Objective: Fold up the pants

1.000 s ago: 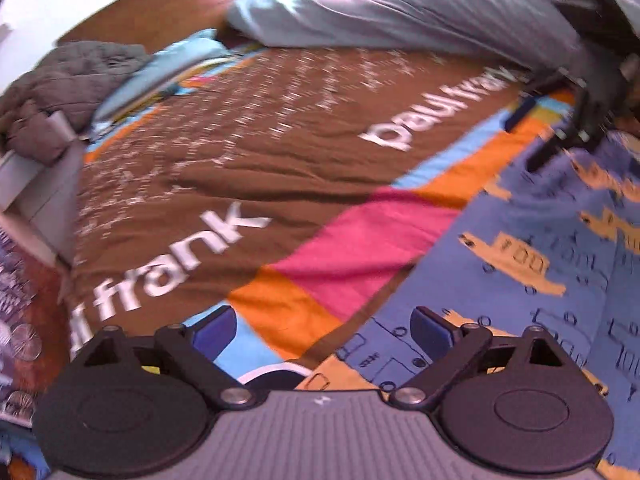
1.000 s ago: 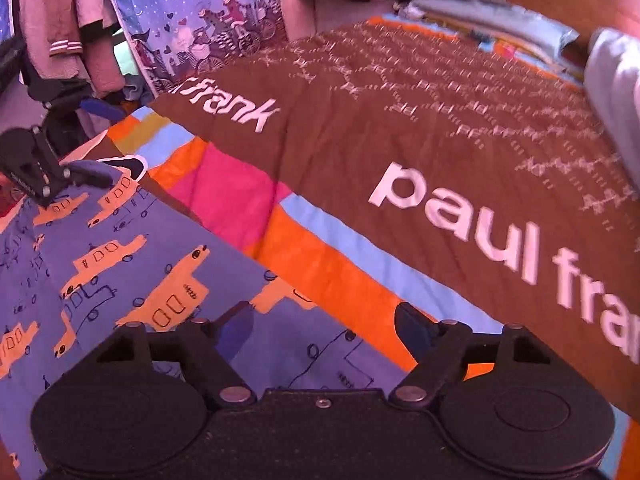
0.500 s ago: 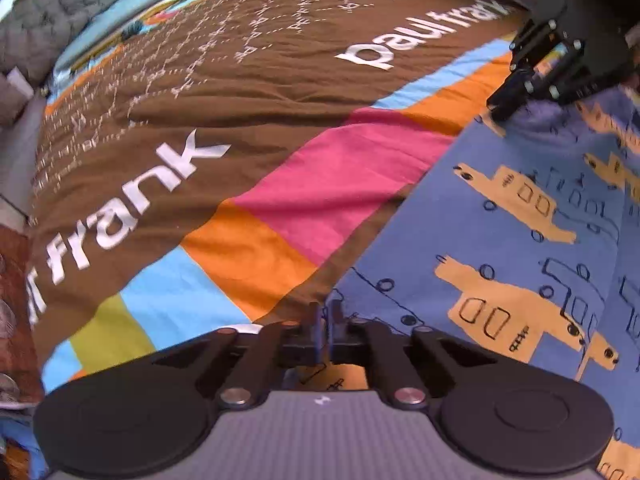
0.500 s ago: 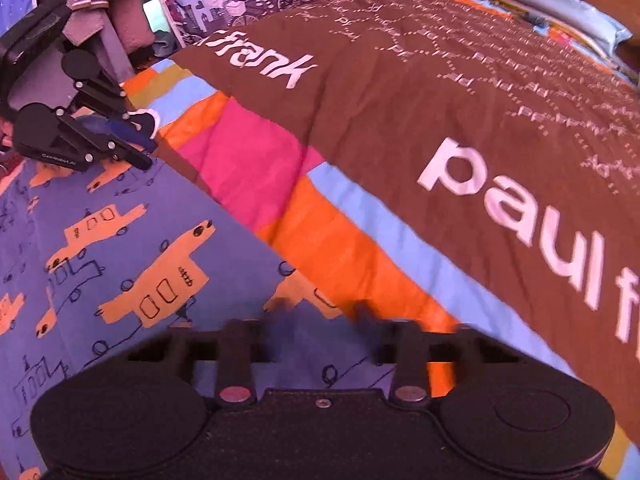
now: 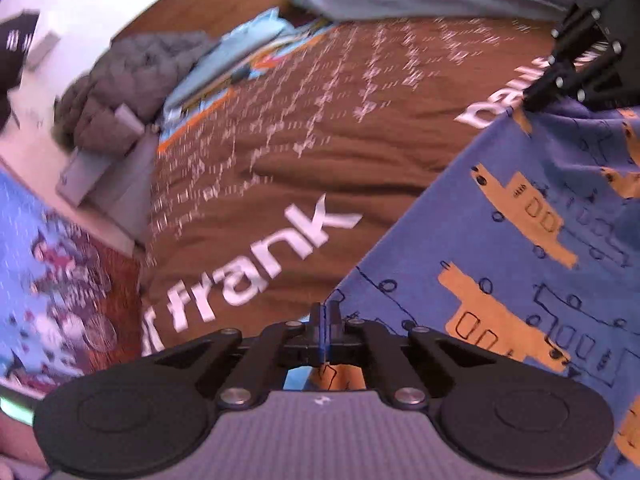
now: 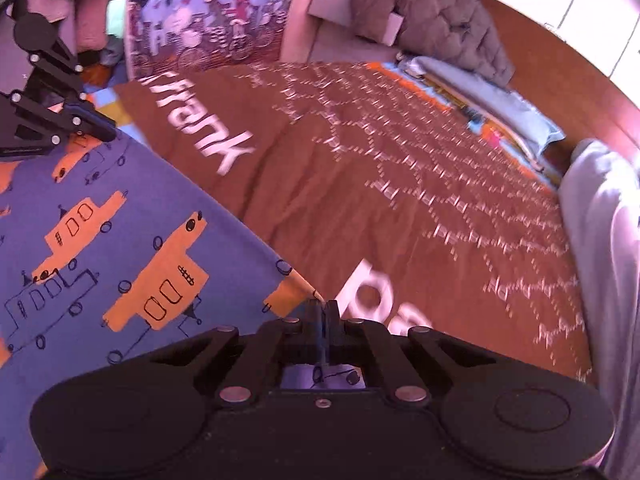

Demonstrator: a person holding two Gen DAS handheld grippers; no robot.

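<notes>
The pants (image 5: pixel 520 248) are blue fabric printed with orange vehicles. They also fill the left of the right wrist view (image 6: pixel 100 240). My left gripper (image 5: pixel 326 320) is shut on one corner of the pants edge. My right gripper (image 6: pixel 322 316) is shut on the other corner. The edge is stretched taut between them and lifted above the bed. The right gripper also shows at the upper right of the left wrist view (image 5: pixel 560 84), and the left gripper at the upper left of the right wrist view (image 6: pixel 88 124).
A brown bedspread (image 6: pixel 400 184) with white "paul frank" lettering covers the bed. A grey quilted jacket (image 6: pixel 440 20) lies at the headboard. A grey blanket (image 6: pixel 608 248) lies along the right side. A printed curtain (image 6: pixel 208 12) hangs beside the bed.
Both grippers have shut on the pants edge, then lifted it off the bed and carried it forward over the brown bedspread.
</notes>
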